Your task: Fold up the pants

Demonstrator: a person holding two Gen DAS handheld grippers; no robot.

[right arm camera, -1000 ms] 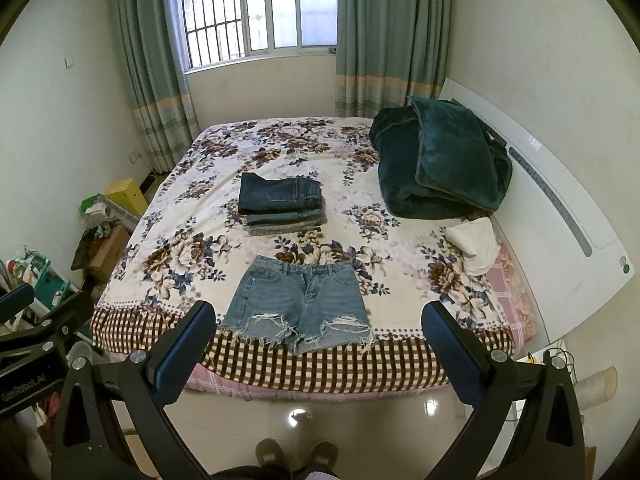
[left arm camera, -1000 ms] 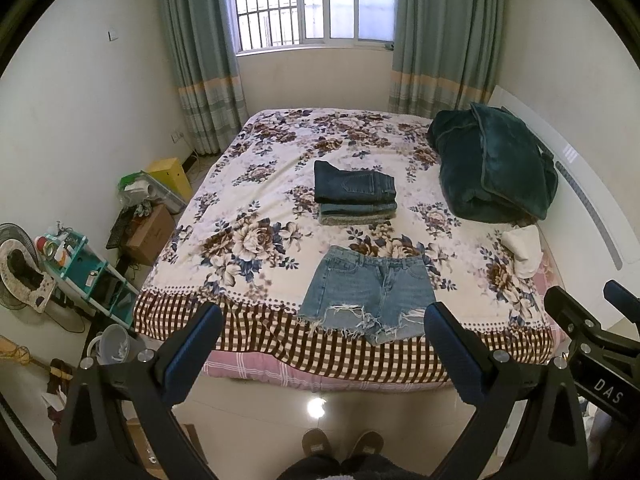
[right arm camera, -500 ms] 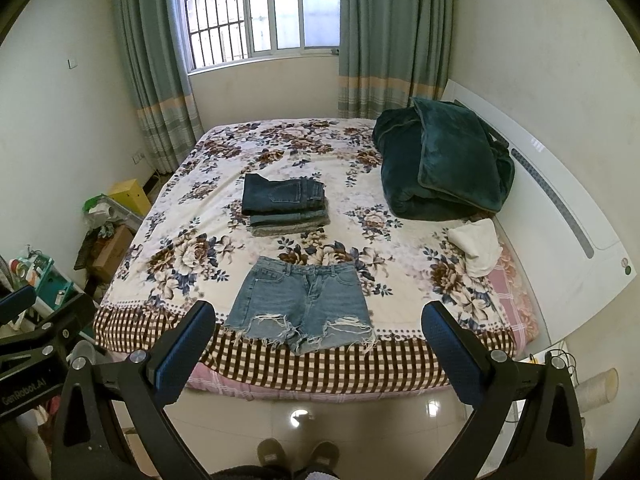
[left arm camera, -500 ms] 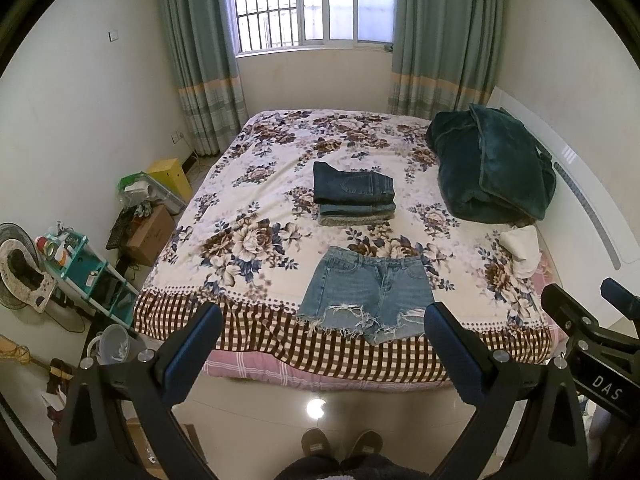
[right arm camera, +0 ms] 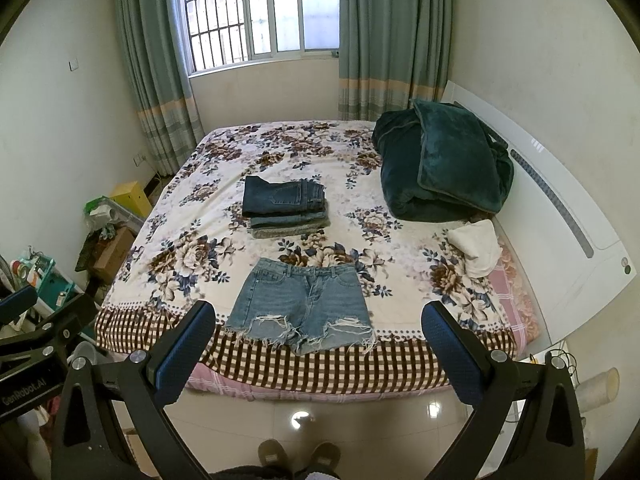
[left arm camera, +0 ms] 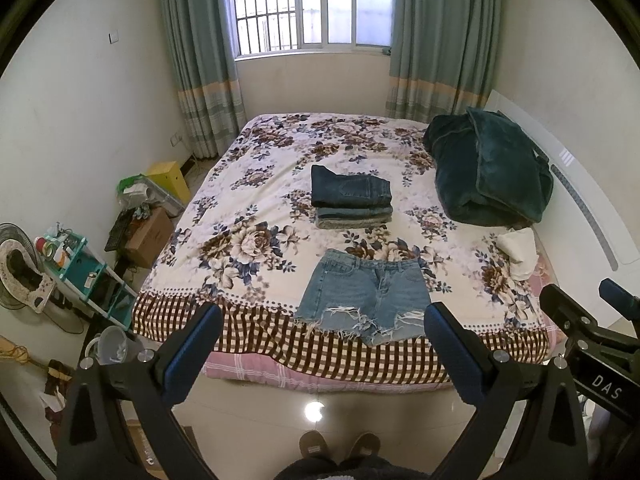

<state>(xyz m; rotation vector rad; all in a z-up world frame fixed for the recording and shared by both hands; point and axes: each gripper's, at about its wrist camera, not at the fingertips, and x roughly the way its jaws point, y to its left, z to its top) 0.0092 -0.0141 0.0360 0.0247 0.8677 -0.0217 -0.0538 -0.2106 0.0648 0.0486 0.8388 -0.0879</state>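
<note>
Fingers (left arm camera: pixel 192 352) of the left gripper (left arm camera: pixel 322 344) are spread wide, empty, low in the frame, level, above the floor before the bed (left arm camera: pixel 248 332). Right gripper (right arm camera: pixel 318 344) matches: fingers (right arm camera: pixel 452 352) apart, holding nothing. Shorts (left arm camera: pixel 362 300) lie flat at lower centre, near the bed's front edge, hems toward the camera. Folded jeans (left arm camera: pixel 350 196) sit stacked behind them at mid-frame.

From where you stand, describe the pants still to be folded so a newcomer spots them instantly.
On the floral bed, look near its checked foot edge. The denim shorts lie flat and unfolded, pale blue with frayed hems, unlike the darker folded stack behind them.
</note>
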